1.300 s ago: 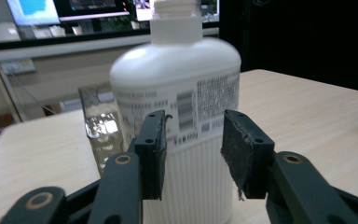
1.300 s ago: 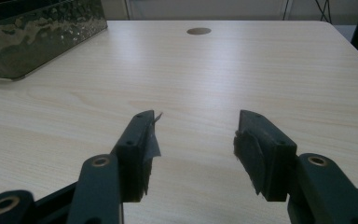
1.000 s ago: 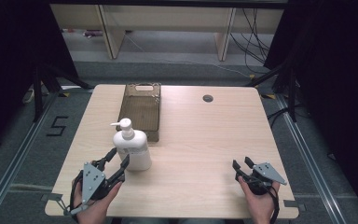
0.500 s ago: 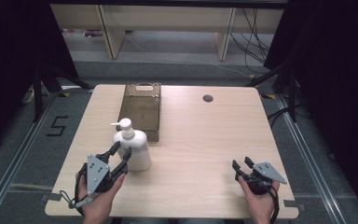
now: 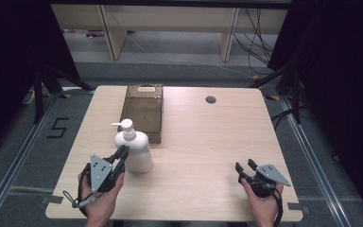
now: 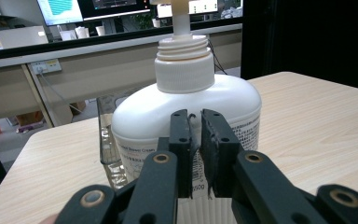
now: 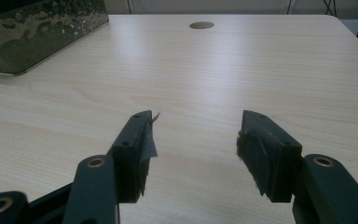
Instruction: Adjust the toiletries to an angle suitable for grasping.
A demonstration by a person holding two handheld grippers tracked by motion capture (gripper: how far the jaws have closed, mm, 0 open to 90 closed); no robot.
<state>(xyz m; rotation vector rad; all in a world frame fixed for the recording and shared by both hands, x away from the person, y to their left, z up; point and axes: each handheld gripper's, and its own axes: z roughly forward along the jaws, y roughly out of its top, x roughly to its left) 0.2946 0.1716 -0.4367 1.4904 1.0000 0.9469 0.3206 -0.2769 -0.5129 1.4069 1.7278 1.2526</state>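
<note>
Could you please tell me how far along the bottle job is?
Done: nothing; the white plastic pump bottle stands ungripped. In hand: the left gripper, at its side, has just been closing its jaws on nothing. Left: grasping it; the right gripper is open.

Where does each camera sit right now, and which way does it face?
High view: above the person's edge of the table, looking forward and down; both hands, left gripper and right gripper show.
Left gripper view: on the left gripper, facing the bottle close ahead; its shut jaws show.
Right gripper view: on the right gripper, facing across the table to the hole; its open jaws show.
Shared: the tray appears in the high and right gripper views.
</note>
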